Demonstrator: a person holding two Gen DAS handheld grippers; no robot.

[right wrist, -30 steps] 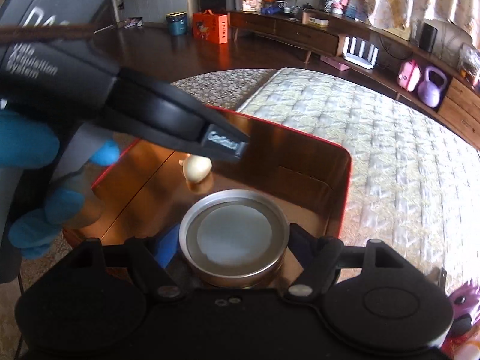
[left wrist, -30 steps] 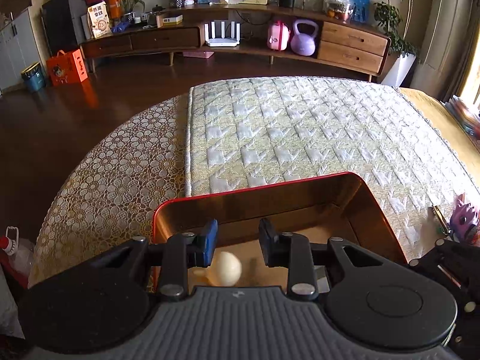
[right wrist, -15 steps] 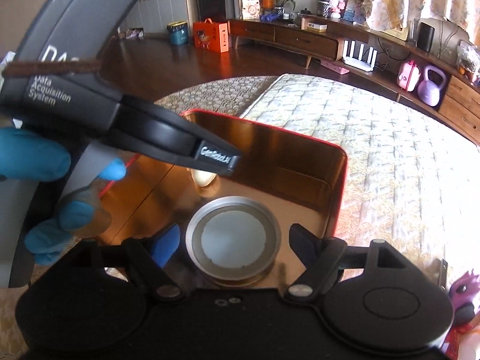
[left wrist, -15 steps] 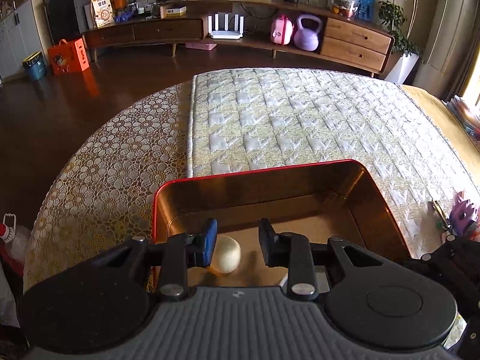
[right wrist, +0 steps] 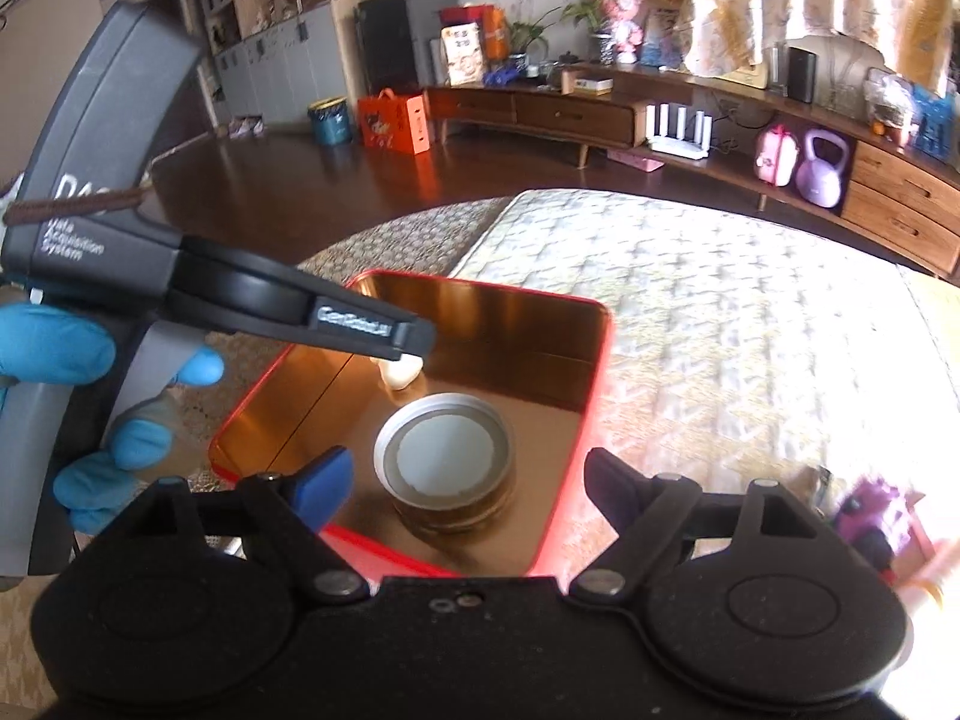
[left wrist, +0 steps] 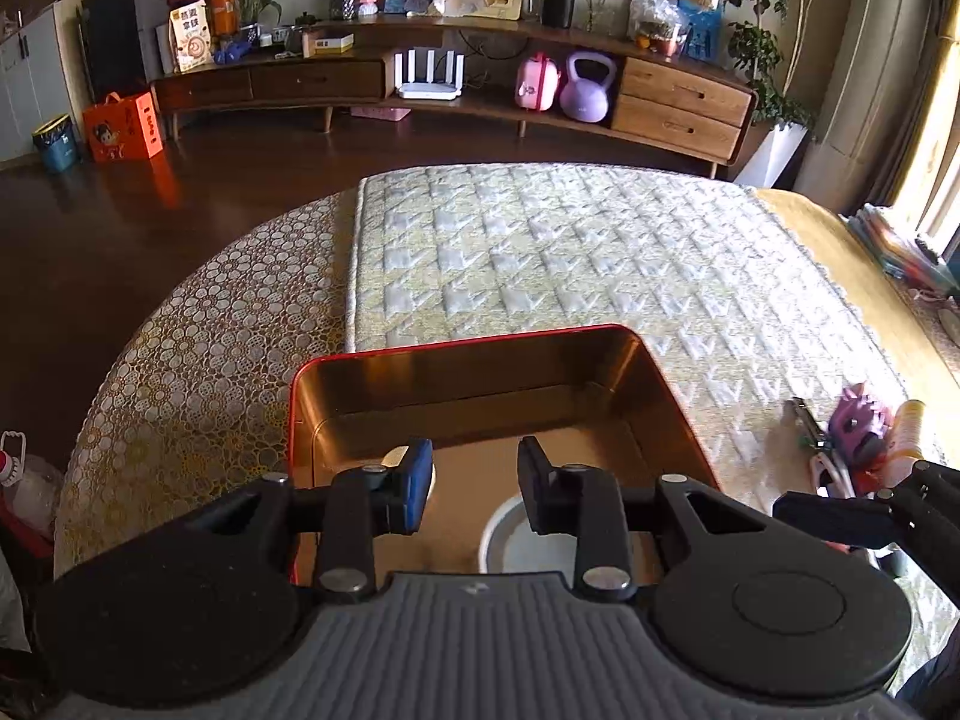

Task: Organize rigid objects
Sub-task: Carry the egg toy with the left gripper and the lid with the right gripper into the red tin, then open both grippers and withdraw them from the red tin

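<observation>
The right gripper (right wrist: 465,483), jaws wide and empty, hangs just above the round lidded tin (right wrist: 445,463), which sits inside the red tray (right wrist: 591,414). Lift straight up so neither finger clips the lid. At eleven o'clock of the tin lies the pale egg-shaped piece (right wrist: 401,372), under the left gripper (left wrist: 474,483), narrowly parted, gripping nothing.

A quilted bed (left wrist: 576,276) carries a red tin (left wrist: 480,384) and purple toy (left wrist: 864,426).

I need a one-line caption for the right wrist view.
Open right gripper above a round metal-lidded tin standing inside the red, gold-lined rectangular tray.
</observation>
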